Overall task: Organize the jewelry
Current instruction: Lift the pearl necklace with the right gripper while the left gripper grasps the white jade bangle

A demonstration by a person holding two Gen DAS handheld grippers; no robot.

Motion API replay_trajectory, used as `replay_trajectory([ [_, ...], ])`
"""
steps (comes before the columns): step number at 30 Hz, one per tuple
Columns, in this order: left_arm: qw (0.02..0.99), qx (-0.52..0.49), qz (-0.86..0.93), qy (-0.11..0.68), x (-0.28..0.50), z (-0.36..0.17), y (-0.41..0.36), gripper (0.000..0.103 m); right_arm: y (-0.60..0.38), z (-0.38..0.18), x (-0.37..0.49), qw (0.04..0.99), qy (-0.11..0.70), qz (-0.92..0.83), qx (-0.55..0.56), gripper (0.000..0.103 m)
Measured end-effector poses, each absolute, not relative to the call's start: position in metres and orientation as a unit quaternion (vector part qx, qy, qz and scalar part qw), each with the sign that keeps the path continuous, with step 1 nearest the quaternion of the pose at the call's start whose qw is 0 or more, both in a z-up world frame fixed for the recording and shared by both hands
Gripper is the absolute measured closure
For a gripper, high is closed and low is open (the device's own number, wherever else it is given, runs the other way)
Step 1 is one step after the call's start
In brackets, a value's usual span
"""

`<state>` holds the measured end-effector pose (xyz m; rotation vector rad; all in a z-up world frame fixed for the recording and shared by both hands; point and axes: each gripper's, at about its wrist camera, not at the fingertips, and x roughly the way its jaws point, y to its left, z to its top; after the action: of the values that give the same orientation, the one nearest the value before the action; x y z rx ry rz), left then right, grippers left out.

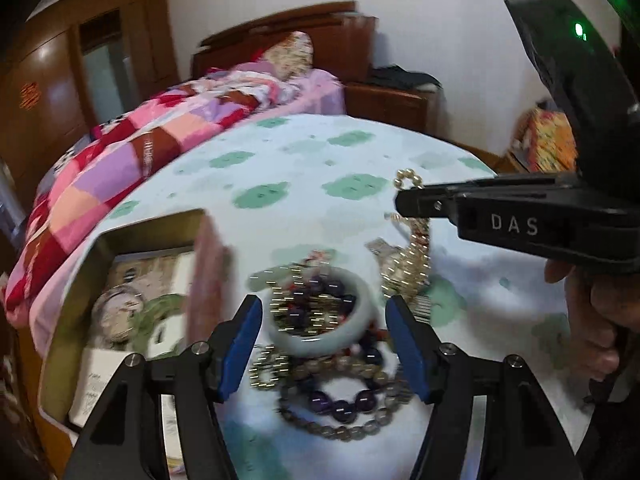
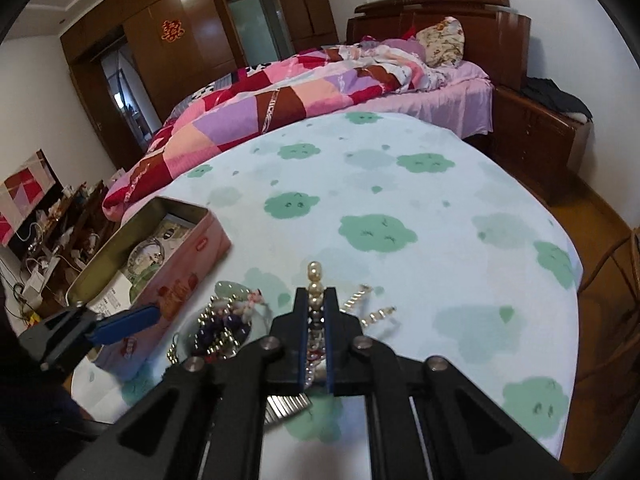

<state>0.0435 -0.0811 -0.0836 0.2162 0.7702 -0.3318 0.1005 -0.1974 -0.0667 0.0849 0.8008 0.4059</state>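
A: Right gripper (image 2: 316, 300) pinched tight on a pearl strand (image 2: 314, 276), beside the pink tin (image 2: 192, 268).

B: Left gripper (image 1: 324, 320) gapes wide, empty, over the jade bangle (image 1: 320, 344).

A: Pick-up step, likely; next, carry pearls into the tin.

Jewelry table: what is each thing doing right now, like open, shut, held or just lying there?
Right gripper: shut on the pearl strand.
Left gripper: open, holding nothing.
Pink tin: open, lidless.
Jade bangle: lying flat in the pile.
Purple bead bracelet: lying on the cloth.
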Motion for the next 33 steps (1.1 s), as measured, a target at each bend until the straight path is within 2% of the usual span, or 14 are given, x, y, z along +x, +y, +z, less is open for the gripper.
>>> replay_trajectory([
  [2, 0.901, 0.115, -0.169, 0.383, 0.047, -0.090, -0.088, 0.039, -0.202, -0.069, 0.102, 0.898, 0.391, 0.195, 0.052, 0.094],
  [5, 0.891, 0.129, -0.181, 0.396, 0.052, -0.097, -0.095, 0.048, -0.207, -0.071, 0.105, 0.897, 0.392, 0.193, 0.066, 0.094],
  [8, 0.890, 0.132, -0.179, 0.398, 0.053, -0.097, -0.095, 0.065, -0.207, -0.070, 0.103, 0.899, 0.388, 0.192, 0.066, 0.094],
  [9, 0.890, 0.130, -0.181, 0.398, 0.054, -0.097, -0.094, 0.074, -0.205, -0.070, 0.102, 0.900, 0.386, 0.193, 0.065, 0.094],
  [11, 0.889, 0.132, -0.190, 0.396, 0.052, -0.095, -0.095, 0.081, -0.205, -0.069, 0.099, 0.900, 0.383, 0.196, 0.065, 0.094],
  [23, 0.864, 0.165, -0.220, 0.421, 0.064, -0.101, -0.103, 0.082, -0.202, -0.069, 0.096, 0.903, 0.378, 0.194, 0.060, 0.094],
  [27, 0.870, 0.167, -0.214, 0.412, 0.060, -0.095, -0.101, 0.089, -0.204, -0.068, 0.095, 0.904, 0.375, 0.194, 0.063, 0.094],
  [33, 0.889, 0.083, -0.208, 0.400, 0.055, -0.073, -0.075, 0.090, -0.206, -0.063, 0.092, 0.908, 0.365, 0.194, 0.065, 0.094],
])
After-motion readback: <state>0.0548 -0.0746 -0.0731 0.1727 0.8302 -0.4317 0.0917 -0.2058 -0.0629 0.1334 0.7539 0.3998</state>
